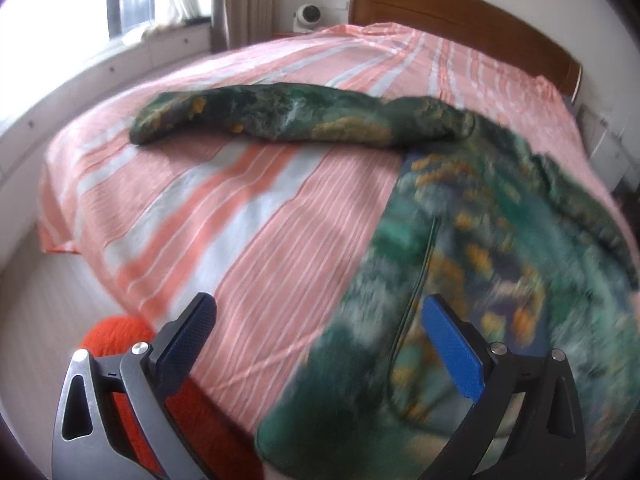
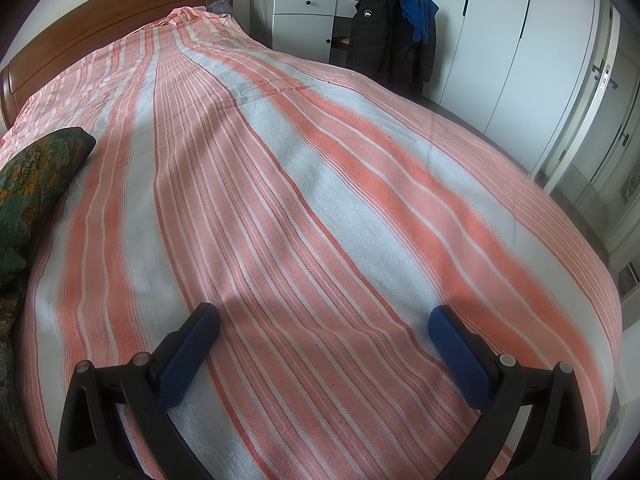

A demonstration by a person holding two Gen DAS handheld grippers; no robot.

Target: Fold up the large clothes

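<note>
A large green garment with yellow-orange pattern point(image 1: 472, 264) lies spread on the striped bed point(image 1: 248, 216). One sleeve point(image 1: 256, 116) stretches out to the left. My left gripper point(image 1: 320, 312) is open and empty, hovering over the garment's near left edge. In the right wrist view, only a sleeve end point(image 2: 36, 176) shows at the left edge. My right gripper point(image 2: 324, 320) is open and empty above bare striped sheet point(image 2: 320, 184), well right of the garment.
A wooden headboard point(image 1: 460, 20) is at the far end. A red knitted thing point(image 1: 120, 332) lies at the bed's near left. A window point(image 1: 80, 8) is on the left. Dark jackets point(image 2: 392, 28), a white cabinet point(image 2: 304, 16) and wardrobe point(image 2: 500, 32) stand right of the bed.
</note>
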